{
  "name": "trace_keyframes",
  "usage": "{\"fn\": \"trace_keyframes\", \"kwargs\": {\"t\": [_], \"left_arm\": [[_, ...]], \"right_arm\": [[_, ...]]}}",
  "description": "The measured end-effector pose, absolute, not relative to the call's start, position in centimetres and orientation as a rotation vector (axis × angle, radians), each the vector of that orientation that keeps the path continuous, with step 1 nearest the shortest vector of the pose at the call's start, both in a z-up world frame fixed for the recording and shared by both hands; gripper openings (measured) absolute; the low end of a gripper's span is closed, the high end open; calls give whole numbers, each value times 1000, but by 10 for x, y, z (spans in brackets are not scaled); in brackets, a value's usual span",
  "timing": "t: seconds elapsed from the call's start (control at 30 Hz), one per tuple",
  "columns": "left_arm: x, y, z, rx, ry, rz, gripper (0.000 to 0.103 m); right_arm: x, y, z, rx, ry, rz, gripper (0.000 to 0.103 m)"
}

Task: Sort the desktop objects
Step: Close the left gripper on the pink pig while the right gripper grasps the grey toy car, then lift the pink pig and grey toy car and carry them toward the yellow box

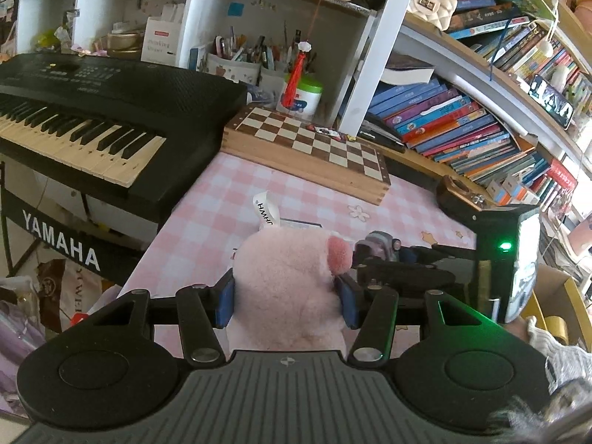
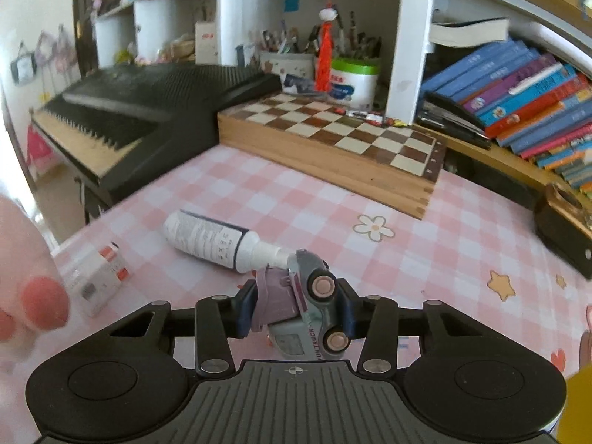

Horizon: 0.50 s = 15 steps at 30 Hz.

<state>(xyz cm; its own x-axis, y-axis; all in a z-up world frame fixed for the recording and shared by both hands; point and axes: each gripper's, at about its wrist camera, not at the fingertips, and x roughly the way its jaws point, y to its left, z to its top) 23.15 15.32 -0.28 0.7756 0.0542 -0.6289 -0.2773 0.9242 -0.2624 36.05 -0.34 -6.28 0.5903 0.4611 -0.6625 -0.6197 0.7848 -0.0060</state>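
My left gripper [image 1: 288, 303] is shut on a pink plush toy [image 1: 292, 277], whose white label sticks up behind it. The toy fills the gap between the blue pads and hides the table below. My right gripper [image 2: 298, 310] is shut on a grey and purple toy truck [image 2: 307, 307] that lies on its side, wheels to the right, just above the pink checked tablecloth [image 2: 425, 251]. In the left wrist view the truck [image 1: 381, 246] shows just right of the plush toy. At the left edge of the right wrist view the plush toy [image 2: 26, 277] appears blurred.
A white spray bottle [image 2: 211, 240] lies on its side just beyond the truck. A small white and red box [image 2: 98, 281] lies near the table's left edge. A wooden chessboard box [image 2: 333, 140] sits at the back, a black keyboard [image 1: 92, 111] to the left, bookshelves [image 1: 462, 125] on the right.
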Motion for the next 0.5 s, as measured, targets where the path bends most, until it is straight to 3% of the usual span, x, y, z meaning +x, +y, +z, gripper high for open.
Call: {"fn": "trace_keyframes", "kwargs": {"t": [0.5], "left_arm": [[207, 149, 7, -390, 612, 91, 51]], "right_arm": [[303, -42, -25, -127, 722, 571, 44]]}}
